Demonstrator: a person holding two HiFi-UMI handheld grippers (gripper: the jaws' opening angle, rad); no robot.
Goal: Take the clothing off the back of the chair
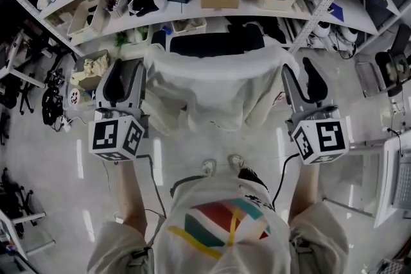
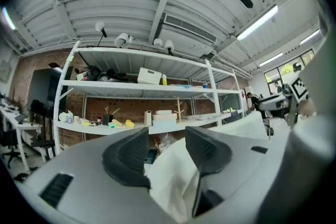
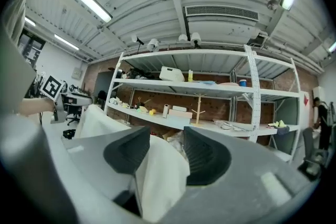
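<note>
Both grippers at the chair back, jaws apart.
My left gripper [image 2: 167,136] and right gripper [image 3: 165,141] stand wide, with the white garment [image 1: 215,83] between each pair of jaws. It drapes over the black chair [image 1: 215,43]; cluttered shelves [image 1: 257,9] stand beyond.

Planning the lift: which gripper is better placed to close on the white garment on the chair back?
Right, slightly: the garment fills the right gripper's open jaws; in the left gripper it lies off-centre. Both could close.

chair [image 1: 215,43]: black, upright, back mostly covered | clothing [image 1: 215,83]: white, draped over its back, hanging loose
</note>
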